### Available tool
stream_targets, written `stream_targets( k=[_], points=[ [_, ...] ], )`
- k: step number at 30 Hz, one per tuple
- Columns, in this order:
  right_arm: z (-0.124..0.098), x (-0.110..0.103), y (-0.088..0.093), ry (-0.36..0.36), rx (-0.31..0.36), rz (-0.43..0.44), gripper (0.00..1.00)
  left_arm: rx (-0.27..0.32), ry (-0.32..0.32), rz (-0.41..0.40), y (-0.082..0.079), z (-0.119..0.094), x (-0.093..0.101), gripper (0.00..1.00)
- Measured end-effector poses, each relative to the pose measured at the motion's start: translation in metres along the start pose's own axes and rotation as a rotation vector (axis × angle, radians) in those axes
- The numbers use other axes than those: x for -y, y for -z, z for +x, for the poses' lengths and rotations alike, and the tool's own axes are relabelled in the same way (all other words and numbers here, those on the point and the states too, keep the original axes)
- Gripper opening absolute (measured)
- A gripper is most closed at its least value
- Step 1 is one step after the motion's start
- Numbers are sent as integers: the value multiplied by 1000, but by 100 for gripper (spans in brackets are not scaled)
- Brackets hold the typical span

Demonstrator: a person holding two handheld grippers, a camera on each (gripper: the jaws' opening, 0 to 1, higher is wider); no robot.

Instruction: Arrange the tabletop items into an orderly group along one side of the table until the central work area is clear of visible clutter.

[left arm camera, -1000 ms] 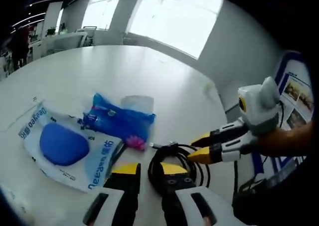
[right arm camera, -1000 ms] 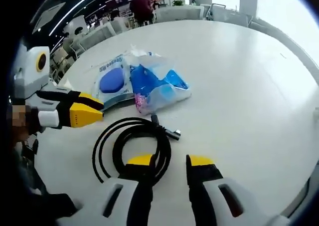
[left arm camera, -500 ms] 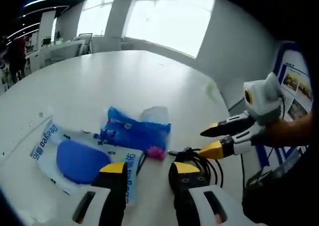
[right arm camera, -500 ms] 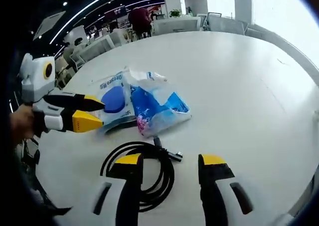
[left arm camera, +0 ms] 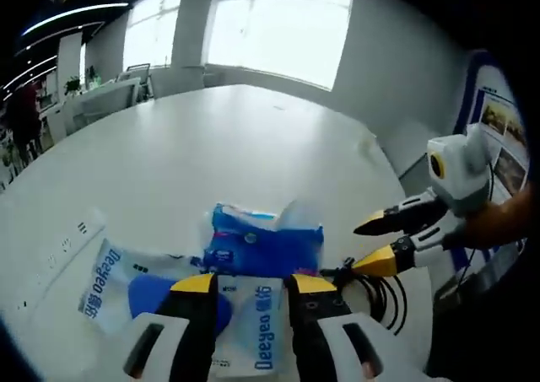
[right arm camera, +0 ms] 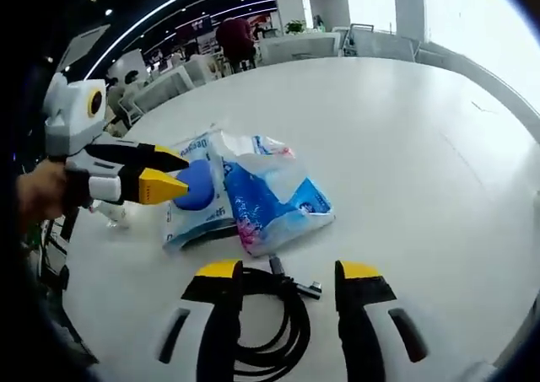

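Cable, left gripper view: the black cable lies coiled low on the right of the white table, beside and partly behind the left gripper, just under the tips of the right gripper.
Packs, left gripper view: the white wipes pack with a blue oval lies directly ahead, partly under the jaws; the blue tissue pack lies just beyond it, touching or overlapping it.
Left gripper state: jaws stand moderately apart, holding nothing.
Cable, right gripper view: the coil sits directly between and below the right gripper's jaws, its plug end pointing right; the loop runs back toward the camera.
Packs, right gripper view: the two packs lie side by side ahead of the coil, the blue one close to the cable's plug end.
Right gripper state: jaws spread wide, empty.
Nearer hand: the right gripper is plainly nearer the cable; the left gripper's tips hang at the white pack.
Judgement: a straight drop and close looks enough for the right to take the coil.
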State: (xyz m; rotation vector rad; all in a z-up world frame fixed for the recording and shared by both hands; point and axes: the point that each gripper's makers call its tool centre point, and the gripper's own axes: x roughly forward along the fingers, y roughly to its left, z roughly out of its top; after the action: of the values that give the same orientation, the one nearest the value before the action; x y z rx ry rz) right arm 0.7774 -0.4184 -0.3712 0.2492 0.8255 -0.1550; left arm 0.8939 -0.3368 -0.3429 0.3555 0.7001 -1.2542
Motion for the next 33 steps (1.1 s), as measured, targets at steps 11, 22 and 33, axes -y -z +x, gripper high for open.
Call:
stream_targets(
  k=[11,22,33],
  points=[
    [18,-12,1,-21,-22,70,26,-47,9,38,-6,14,-25,27],
    [30,-11,-4,-24,-40,168,21,-70,23,81,-14,31,-37,21],
    [45,-10,-5,-33,-61,286,19,-122,66,22,-5,54,-40,20]
  ],
)
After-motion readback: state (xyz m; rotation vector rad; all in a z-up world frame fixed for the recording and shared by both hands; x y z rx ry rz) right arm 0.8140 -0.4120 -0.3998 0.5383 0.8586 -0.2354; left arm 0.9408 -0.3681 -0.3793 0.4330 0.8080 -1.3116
